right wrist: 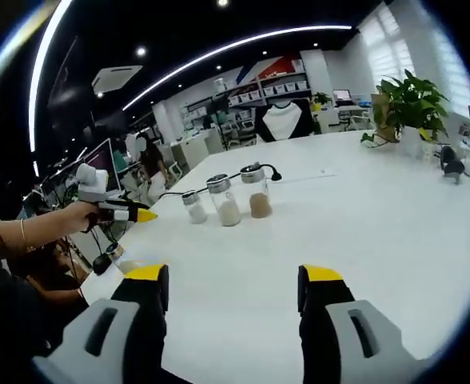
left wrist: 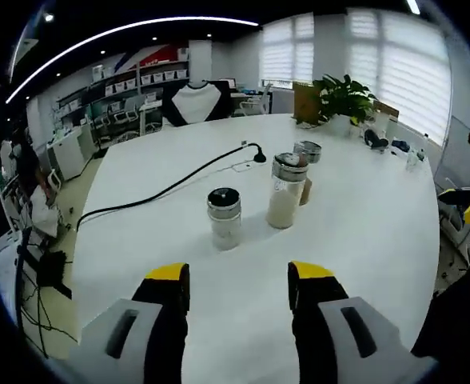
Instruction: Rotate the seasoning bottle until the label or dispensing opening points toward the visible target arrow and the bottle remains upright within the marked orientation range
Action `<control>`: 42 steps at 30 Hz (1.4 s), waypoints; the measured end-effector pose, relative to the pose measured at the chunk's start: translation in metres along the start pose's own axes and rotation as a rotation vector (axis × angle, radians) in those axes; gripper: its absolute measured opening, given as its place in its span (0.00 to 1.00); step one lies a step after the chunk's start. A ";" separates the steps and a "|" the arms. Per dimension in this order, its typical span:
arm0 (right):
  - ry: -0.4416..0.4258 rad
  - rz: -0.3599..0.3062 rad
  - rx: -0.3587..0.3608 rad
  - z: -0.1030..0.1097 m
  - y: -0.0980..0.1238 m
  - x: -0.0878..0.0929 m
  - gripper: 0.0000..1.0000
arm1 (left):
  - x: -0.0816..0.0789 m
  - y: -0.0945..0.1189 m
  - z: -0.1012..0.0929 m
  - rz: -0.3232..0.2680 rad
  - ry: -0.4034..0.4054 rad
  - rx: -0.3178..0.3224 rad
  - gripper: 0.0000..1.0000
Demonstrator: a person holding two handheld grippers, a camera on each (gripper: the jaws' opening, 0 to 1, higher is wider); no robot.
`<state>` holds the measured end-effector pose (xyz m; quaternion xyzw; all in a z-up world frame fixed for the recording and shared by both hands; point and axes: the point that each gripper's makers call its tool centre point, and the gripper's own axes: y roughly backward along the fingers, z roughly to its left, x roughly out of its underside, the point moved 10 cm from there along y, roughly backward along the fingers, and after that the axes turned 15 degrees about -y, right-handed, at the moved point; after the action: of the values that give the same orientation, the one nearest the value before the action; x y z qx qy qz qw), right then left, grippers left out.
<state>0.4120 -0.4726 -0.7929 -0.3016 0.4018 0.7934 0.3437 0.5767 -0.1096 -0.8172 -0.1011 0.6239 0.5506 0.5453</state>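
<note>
Three bottles (left wrist: 225, 217) stand upright on the white table (left wrist: 363, 232), ahead of the left gripper (left wrist: 239, 288) and apart from it. Both it and the right gripper (right wrist: 233, 292) gape wide, holding nothing.

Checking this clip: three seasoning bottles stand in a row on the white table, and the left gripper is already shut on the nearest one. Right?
Not quite. In the left gripper view the left gripper is open, short of the nearest seasoning bottle. Three bottles do stand on the white table.
</note>
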 end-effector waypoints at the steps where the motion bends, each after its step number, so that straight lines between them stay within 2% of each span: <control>1: -0.003 -0.002 0.005 -0.001 0.001 0.000 0.65 | -0.003 -0.004 0.002 0.002 -0.006 0.001 0.53; 8: -0.020 -0.021 0.046 -0.006 0.011 0.003 0.65 | -0.025 -0.043 0.019 -0.001 -0.037 0.008 0.51; 11: -0.035 -0.030 0.064 -0.009 0.014 0.004 0.65 | -0.033 -0.061 0.022 -0.006 0.036 0.022 0.51; 13: -0.039 -0.032 0.074 -0.010 0.016 0.005 0.65 | -0.037 -0.070 0.022 -0.006 0.039 0.007 0.50; 16: -0.030 -0.036 0.095 -0.010 0.018 0.006 0.65 | -0.037 -0.081 0.020 0.060 -0.061 -0.003 0.50; 18: -0.020 -0.039 0.107 -0.010 0.020 0.007 0.64 | -0.038 -0.088 0.017 0.048 -0.045 0.008 0.49; 21: -0.033 -0.052 0.119 -0.011 0.024 0.007 0.64 | -0.039 -0.093 0.019 0.032 0.020 -0.015 0.45; 23: -0.040 -0.060 0.130 -0.011 0.026 0.007 0.64 | -0.040 -0.098 0.018 0.029 0.038 -0.001 0.44; 26: -0.055 -0.066 0.145 -0.014 0.029 0.009 0.64 | -0.039 -0.104 0.015 0.064 0.024 0.009 0.42; 28: -0.065 -0.073 0.152 -0.015 0.031 0.010 0.64 | -0.039 -0.103 0.015 0.063 0.020 -0.003 0.41; 30: -0.076 -0.077 0.157 -0.016 0.032 0.011 0.64 | -0.038 -0.103 0.018 0.054 0.058 -0.011 0.39; 34: -0.085 -0.078 0.161 -0.017 0.034 0.013 0.64 | -0.036 -0.102 0.021 0.051 0.051 0.015 0.33; 42: -0.073 -0.064 0.145 -0.015 0.032 0.011 0.64 | -0.033 -0.099 0.022 0.038 0.054 -0.006 0.32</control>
<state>0.3834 -0.4959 -0.7949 -0.2592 0.4356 0.7613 0.4043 0.6735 -0.1448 -0.8436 -0.1059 0.6385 0.5597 0.5175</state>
